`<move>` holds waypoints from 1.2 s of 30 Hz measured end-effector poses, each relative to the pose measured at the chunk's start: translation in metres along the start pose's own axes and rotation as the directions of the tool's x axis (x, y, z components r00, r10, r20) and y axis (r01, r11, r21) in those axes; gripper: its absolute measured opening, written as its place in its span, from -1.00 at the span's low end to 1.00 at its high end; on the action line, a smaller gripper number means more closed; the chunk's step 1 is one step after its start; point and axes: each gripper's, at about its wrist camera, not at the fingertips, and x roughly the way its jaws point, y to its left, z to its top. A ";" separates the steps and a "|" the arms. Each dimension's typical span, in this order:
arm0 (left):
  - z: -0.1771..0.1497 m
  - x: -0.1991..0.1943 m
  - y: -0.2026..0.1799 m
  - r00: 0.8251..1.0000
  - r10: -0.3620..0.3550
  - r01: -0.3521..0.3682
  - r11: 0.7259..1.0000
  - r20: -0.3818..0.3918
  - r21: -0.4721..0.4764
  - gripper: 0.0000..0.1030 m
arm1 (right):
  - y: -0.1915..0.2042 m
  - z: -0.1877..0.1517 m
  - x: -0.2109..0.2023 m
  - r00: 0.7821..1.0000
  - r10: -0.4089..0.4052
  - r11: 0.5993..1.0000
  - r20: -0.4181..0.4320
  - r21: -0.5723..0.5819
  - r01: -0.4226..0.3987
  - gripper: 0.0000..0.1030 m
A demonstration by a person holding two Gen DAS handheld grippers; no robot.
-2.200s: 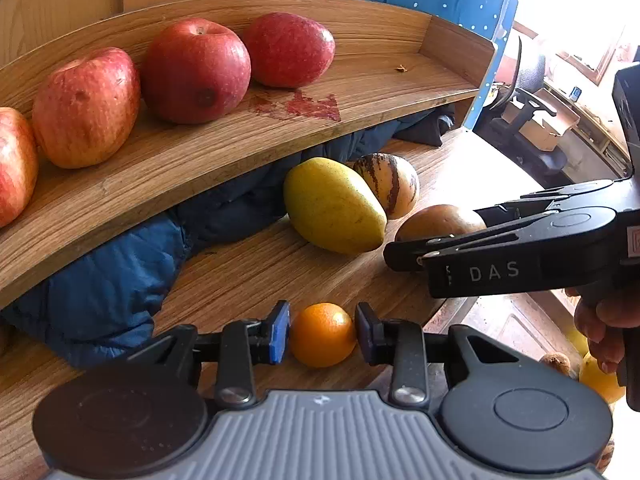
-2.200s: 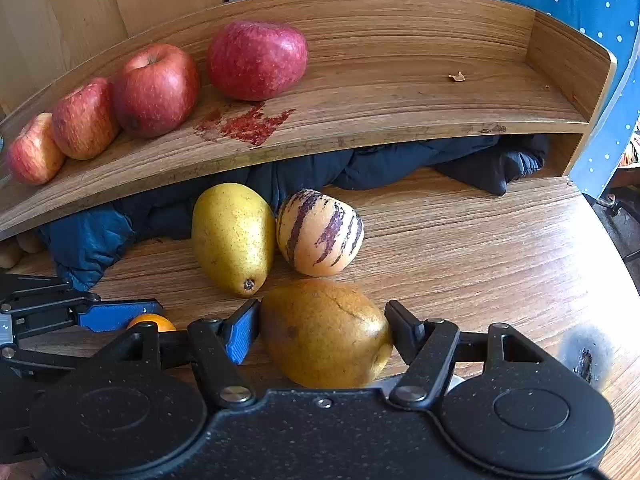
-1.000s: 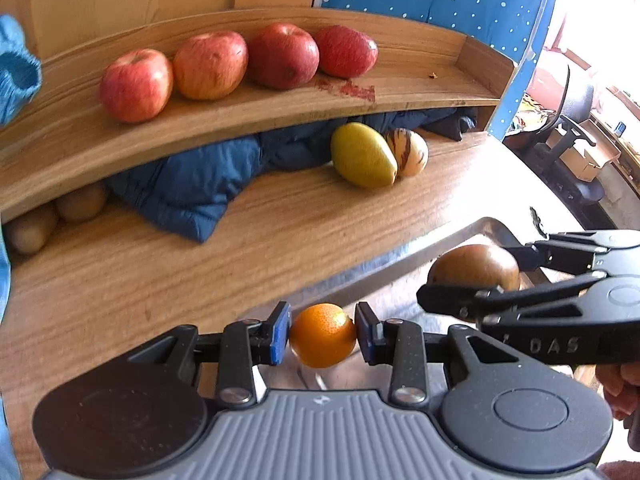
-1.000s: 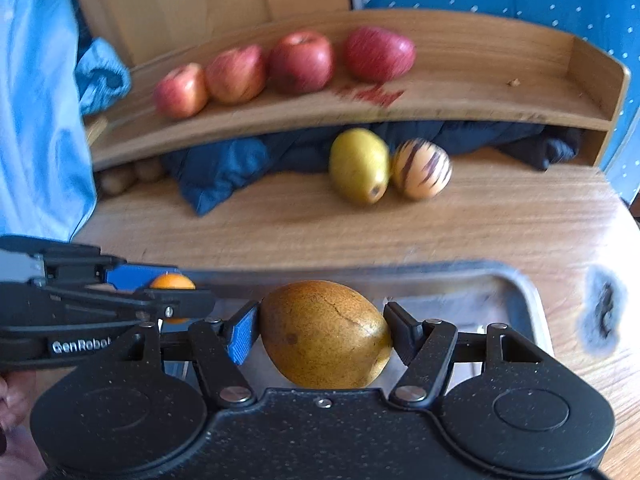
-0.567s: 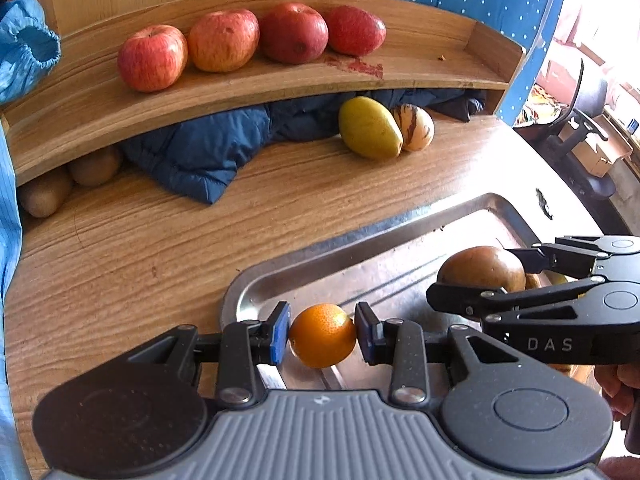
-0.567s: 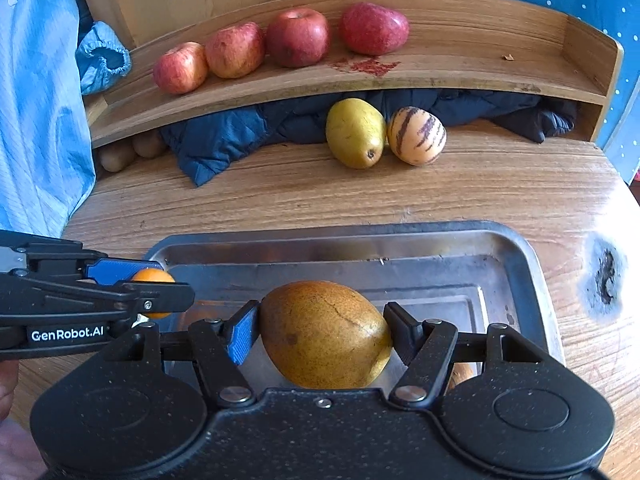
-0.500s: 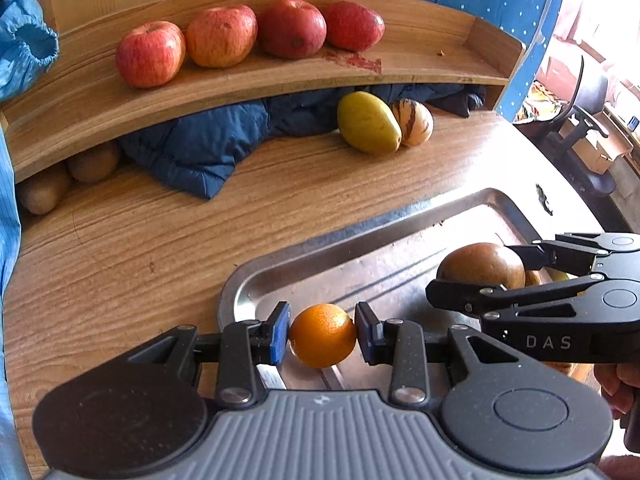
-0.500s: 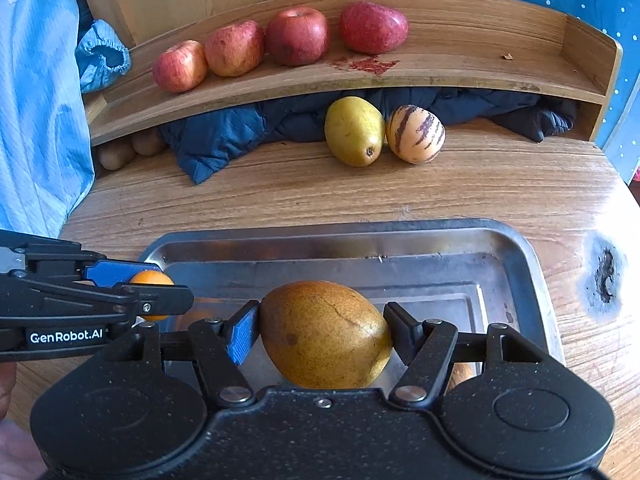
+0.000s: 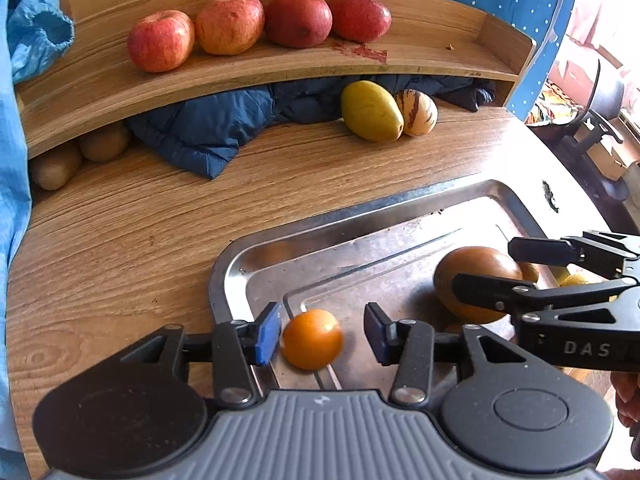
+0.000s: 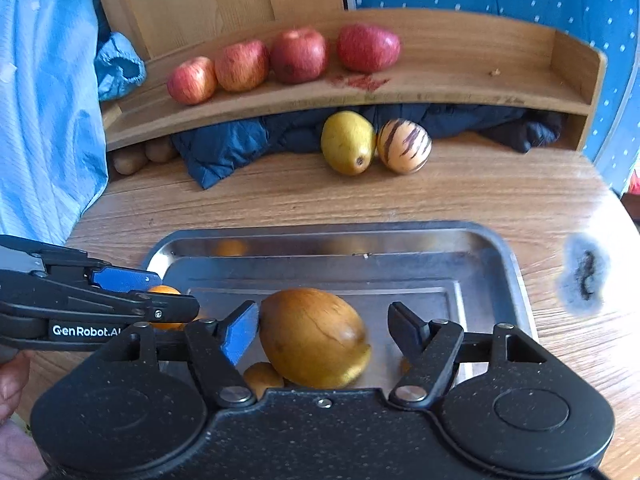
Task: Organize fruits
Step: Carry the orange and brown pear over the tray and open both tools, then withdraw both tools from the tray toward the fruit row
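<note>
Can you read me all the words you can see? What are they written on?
"DAS": white letters on the side of the right gripper, seen from the left wrist camera.
"GenRobot.AI": white letters on the side of the left gripper, seen from the right wrist camera; its last letters are partly hidden, so the ending is a best reading.
No other words, numbers or signs show on the fruit, tray, shelf or table.

We are seeing a small round orange [image 9: 312,339] sitting in the metal tray [image 9: 404,207] near its left end, and a larger brown-yellow oval fruit [image 10: 314,338] lying tilted in the tray toward its right, both slightly blurred.
</note>
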 end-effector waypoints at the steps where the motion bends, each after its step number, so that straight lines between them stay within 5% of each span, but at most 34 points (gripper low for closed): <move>1: -0.001 -0.003 -0.002 1.000 0.007 -0.007 1.000 0.009 -0.006 0.13 | -0.001 -0.002 -0.006 1.000 -0.006 1.000 0.012 -0.008 0.006 0.50; 6: -0.011 -0.020 -0.012 0.998 0.049 -0.048 0.998 0.039 -0.027 0.32 | -0.005 -0.011 -0.032 0.997 -0.019 0.999 0.071 -0.030 0.021 0.66; 14: -0.035 -0.046 -0.028 0.990 0.122 -0.118 0.991 0.068 -0.060 0.89 | -0.012 -0.038 -0.067 0.992 -0.030 0.998 0.120 -0.055 0.037 0.93; 36: -0.064 -0.073 -0.099 0.993 0.090 -0.091 0.996 0.073 0.008 0.98 | -0.046 -0.092 -0.126 0.985 -0.083 0.996 0.152 -0.012 0.086 0.98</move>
